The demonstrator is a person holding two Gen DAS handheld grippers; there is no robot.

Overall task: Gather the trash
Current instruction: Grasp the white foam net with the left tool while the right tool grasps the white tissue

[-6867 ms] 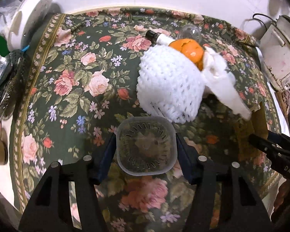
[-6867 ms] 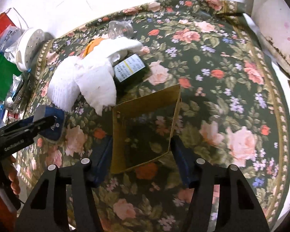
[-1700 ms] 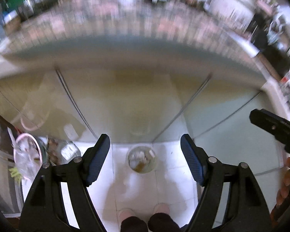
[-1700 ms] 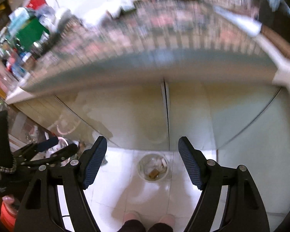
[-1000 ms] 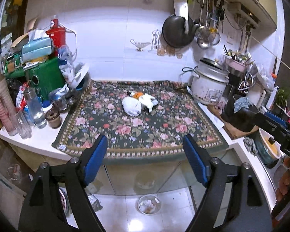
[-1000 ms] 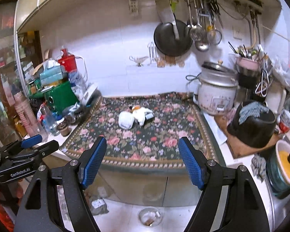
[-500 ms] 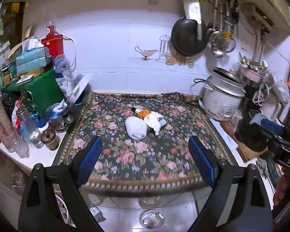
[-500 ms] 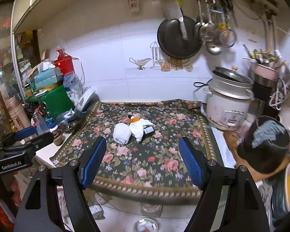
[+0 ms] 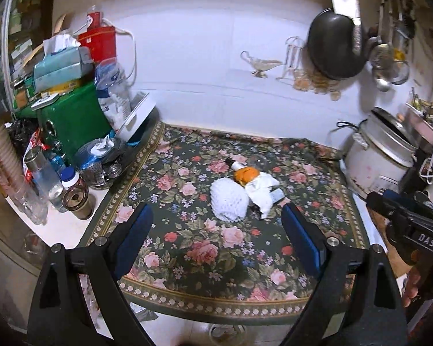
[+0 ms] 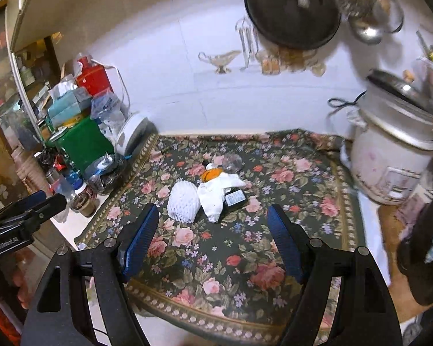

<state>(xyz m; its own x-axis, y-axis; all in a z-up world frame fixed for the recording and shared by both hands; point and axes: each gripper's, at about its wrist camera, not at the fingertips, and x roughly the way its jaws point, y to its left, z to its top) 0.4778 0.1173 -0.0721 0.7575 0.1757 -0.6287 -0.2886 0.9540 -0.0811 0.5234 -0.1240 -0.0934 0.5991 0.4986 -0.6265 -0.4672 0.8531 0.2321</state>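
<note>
White foam netting [image 9: 229, 204], crumpled tissue [image 9: 262, 191] and orange peel [image 9: 244, 174] heaped on floral cloth [image 9: 216, 248]; left gripper [image 9: 216, 235] and right gripper [image 10: 213, 236] hover, jaws apart, empty.

dark bottle [image 10: 236, 199] half under tissue [image 10: 215, 194]

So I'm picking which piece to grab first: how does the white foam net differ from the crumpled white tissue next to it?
The white foam net is a rounded dome with a mesh texture; the crumpled tissue is smooth, flat and irregular. The net sits alone at the left of the pile, whereas the tissue drapes over the orange peel and reaches the dark bottle. Both are white and lie on the floral cloth.
</note>
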